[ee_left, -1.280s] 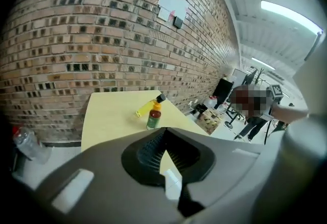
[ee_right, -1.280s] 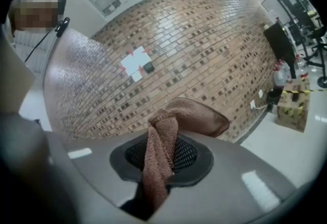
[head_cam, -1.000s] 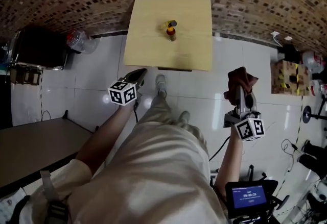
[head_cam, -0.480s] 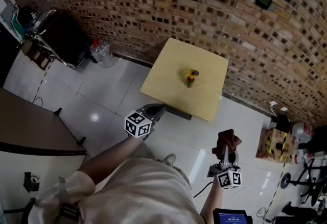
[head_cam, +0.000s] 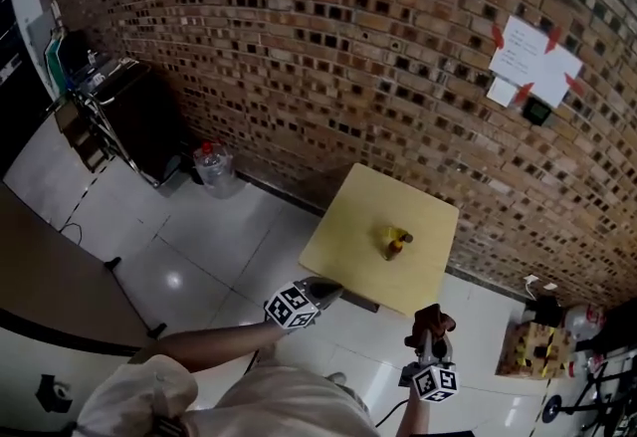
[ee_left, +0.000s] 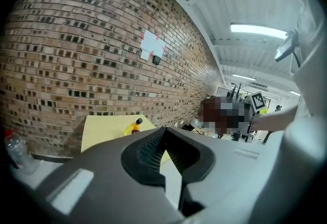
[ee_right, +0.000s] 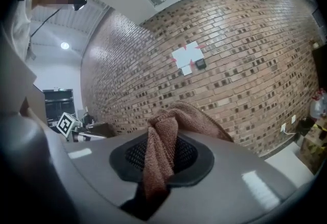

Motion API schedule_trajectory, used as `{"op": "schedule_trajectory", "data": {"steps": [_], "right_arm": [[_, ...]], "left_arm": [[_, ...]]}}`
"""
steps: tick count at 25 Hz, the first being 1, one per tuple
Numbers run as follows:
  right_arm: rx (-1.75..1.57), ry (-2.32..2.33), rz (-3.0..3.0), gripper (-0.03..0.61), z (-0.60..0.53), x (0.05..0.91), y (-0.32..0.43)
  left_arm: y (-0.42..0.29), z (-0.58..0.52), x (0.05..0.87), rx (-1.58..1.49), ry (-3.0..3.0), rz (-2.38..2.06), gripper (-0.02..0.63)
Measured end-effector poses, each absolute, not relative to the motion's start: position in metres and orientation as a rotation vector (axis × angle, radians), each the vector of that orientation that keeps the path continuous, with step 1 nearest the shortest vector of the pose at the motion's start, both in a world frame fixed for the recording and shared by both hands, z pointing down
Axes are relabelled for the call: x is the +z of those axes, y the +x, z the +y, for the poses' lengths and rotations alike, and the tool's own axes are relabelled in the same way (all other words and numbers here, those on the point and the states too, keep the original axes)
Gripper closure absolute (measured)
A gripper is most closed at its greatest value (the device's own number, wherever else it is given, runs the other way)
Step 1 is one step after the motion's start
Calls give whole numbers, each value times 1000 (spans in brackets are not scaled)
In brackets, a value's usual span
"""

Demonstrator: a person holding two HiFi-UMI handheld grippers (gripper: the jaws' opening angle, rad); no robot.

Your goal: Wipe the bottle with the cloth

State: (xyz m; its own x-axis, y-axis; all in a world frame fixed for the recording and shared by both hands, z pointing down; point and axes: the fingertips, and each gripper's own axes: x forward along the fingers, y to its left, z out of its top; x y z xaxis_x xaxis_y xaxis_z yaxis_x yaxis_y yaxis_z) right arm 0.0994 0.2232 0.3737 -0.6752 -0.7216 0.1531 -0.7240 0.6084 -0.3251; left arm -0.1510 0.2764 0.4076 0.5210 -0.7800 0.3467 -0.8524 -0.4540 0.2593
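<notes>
A small bottle [head_cam: 395, 244] with yellow liquid and a dark cap stands near the middle of a light wooden table [head_cam: 353, 251] against the brick wall. The bottle [ee_left: 132, 127] also shows in the left gripper view, far beyond the jaws. My left gripper [head_cam: 328, 290] hangs in the air just short of the table's near edge, shut with nothing in it. My right gripper [head_cam: 431, 318] is to the right, off the table's near corner, shut on a brown cloth [head_cam: 436, 317]. The cloth [ee_right: 161, 154] bunches out between the jaws in the right gripper view.
A large water jug [head_cam: 213, 166] stands on the white tiled floor by the wall, left of the table. A dark cabinet [head_cam: 139, 116] is further left. White paper sheets [head_cam: 532, 62] are taped to the brick wall. A wooden crate [head_cam: 530, 350] and clutter sit at the right.
The head view has swung up from floor and legs toward the wall; the table now sits lower and further right. Both grippers have moved toward the table's near edge, the cloth still held.
</notes>
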Motion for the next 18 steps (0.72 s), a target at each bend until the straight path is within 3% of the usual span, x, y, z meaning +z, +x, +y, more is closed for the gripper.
{"op": "schedule_trajectory", "data": {"steps": [9, 18], "right_arm": [[520, 1315, -2809, 517, 228, 369, 21], [497, 1239, -2792, 515, 253, 374, -18]], "left_arm": [[-247, 323, 428, 280, 2209, -1491, 595], [-239, 346, 466, 373, 2173, -1407, 595]]}}
